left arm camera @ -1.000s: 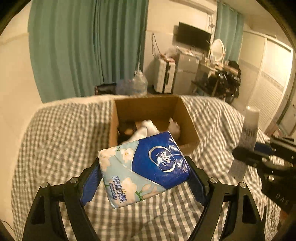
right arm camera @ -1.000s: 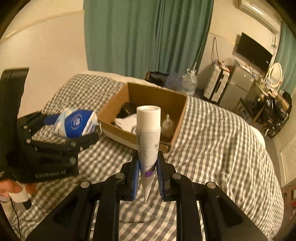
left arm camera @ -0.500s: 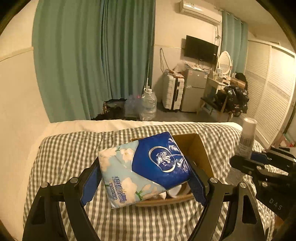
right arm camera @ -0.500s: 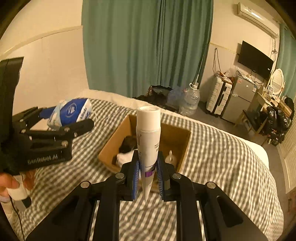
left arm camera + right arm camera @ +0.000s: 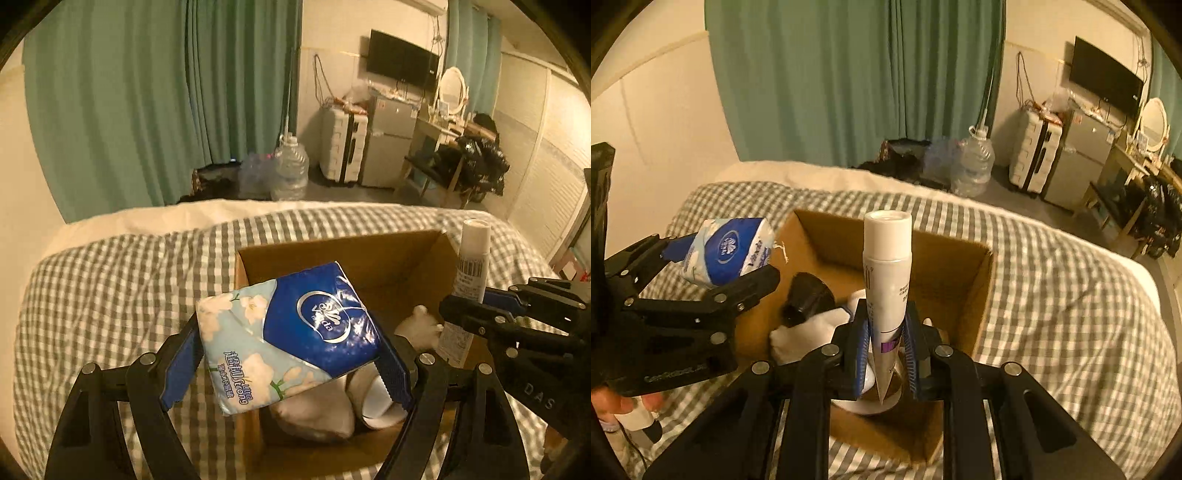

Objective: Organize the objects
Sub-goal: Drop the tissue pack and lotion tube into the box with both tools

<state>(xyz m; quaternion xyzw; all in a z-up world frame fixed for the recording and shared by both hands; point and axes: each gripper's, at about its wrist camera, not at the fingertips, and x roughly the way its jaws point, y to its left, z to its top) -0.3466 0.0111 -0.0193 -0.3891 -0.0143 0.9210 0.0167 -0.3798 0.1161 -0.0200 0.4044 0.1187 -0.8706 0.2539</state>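
My left gripper point(image 5: 286, 363) is shut on a blue and pale floral tissue pack point(image 5: 284, 339) and holds it above the left part of an open cardboard box point(image 5: 343, 251). The left gripper point(image 5: 713, 262) and the tissue pack point(image 5: 727, 254) also show in the right wrist view. My right gripper point(image 5: 886, 354) is shut on the lower end of a white tube point(image 5: 886, 280), cap up, above the box point(image 5: 982, 280). The right gripper point(image 5: 476, 308) and the tube point(image 5: 469, 269) also show in the left wrist view. White cloth point(image 5: 805, 336) and a black object point(image 5: 807, 297) lie in the box.
The box sits on a grey checked bedspread point(image 5: 110, 288). Beyond the bed are green curtains point(image 5: 147, 92), a water jug point(image 5: 290, 173), a white suitcase point(image 5: 341, 146), a small fridge point(image 5: 391, 140) and a cluttered desk point(image 5: 461, 147).
Both grippers have moved forward over the box and now look down into it. The tissue pack and the tube stay held as before.
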